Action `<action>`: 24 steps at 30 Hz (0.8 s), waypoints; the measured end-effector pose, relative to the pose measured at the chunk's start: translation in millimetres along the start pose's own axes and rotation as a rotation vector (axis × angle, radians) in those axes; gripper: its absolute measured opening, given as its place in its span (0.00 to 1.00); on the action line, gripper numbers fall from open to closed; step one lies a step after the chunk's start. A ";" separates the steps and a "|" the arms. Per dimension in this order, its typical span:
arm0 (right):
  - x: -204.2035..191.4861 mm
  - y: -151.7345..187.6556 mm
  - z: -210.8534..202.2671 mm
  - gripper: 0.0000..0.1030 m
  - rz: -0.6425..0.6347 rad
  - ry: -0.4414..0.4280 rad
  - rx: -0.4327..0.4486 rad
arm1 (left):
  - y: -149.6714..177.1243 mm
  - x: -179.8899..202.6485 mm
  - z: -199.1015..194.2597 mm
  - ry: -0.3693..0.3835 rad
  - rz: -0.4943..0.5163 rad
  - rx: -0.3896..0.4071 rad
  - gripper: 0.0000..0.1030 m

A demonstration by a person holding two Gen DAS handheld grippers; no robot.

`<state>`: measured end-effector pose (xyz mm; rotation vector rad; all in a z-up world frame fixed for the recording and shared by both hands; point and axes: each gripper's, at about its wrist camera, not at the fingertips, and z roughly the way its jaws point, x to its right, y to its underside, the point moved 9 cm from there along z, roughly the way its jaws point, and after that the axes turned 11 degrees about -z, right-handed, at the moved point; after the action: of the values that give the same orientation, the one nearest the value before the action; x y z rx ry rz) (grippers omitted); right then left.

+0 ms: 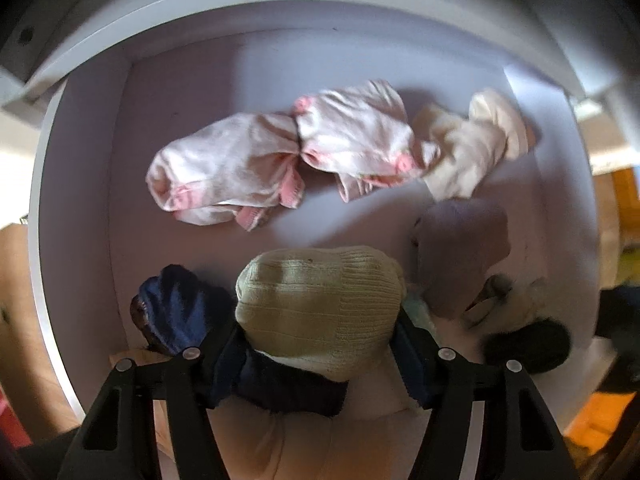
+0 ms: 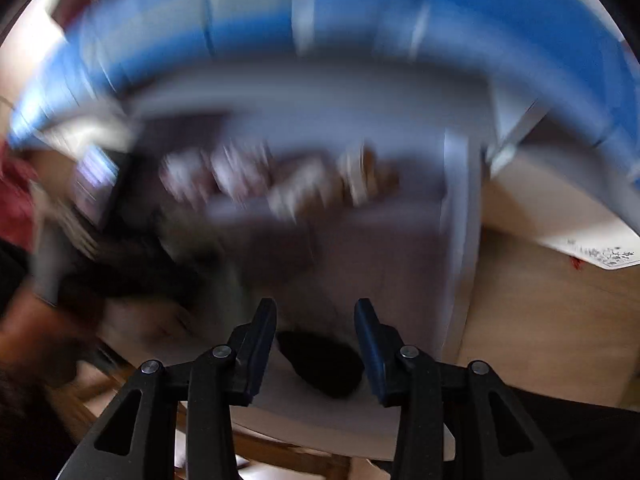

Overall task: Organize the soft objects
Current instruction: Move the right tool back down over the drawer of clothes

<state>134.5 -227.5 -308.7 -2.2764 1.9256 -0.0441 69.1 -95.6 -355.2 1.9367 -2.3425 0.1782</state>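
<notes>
The left gripper (image 1: pixel 320 344) has its jaws clamped on an olive ribbed sock bundle (image 1: pixel 320 312), holding it over the white drawer (image 1: pixel 80 184), with a navy sock (image 1: pixel 180 308) touching the bundle's left side. Beyond it on the drawer floor lie two white-and-pink socks (image 1: pixel 280 156) end to end, a cream sock (image 1: pixel 472 144) beside them at right, and a mauve sock (image 1: pixel 460 252) nearer. The right gripper (image 2: pixel 316 336) stands with its jaws narrowly apart and nothing pressed between them, above a black sock (image 2: pixel 320 364) on the white surface; the rest of that view is blurred.
</notes>
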 end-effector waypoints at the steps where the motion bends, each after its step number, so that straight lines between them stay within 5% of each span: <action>1: -2.5 4.1 9.8 0.40 0.001 -0.026 -0.036 | -0.6 -2.8 -0.7 0.011 -0.016 -0.003 0.65; 7: 0.6 7.9 34.3 0.46 0.054 -0.094 -0.102 | 1.8 -12.2 -3.4 0.024 -0.034 -0.004 0.65; 14: 9.5 23.4 68.9 0.55 0.064 -0.054 -0.232 | -5.3 -31.5 -22.9 0.094 -0.126 0.029 0.65; 24: 16.2 24.8 90.6 0.67 0.048 -0.030 -0.267 | -2.1 -49.1 -41.2 0.126 -0.179 0.060 0.65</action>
<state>124.3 -238.1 -402.9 -2.3732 2.0793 0.2668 80.4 -42.1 -321.8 2.0832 -2.0967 0.3479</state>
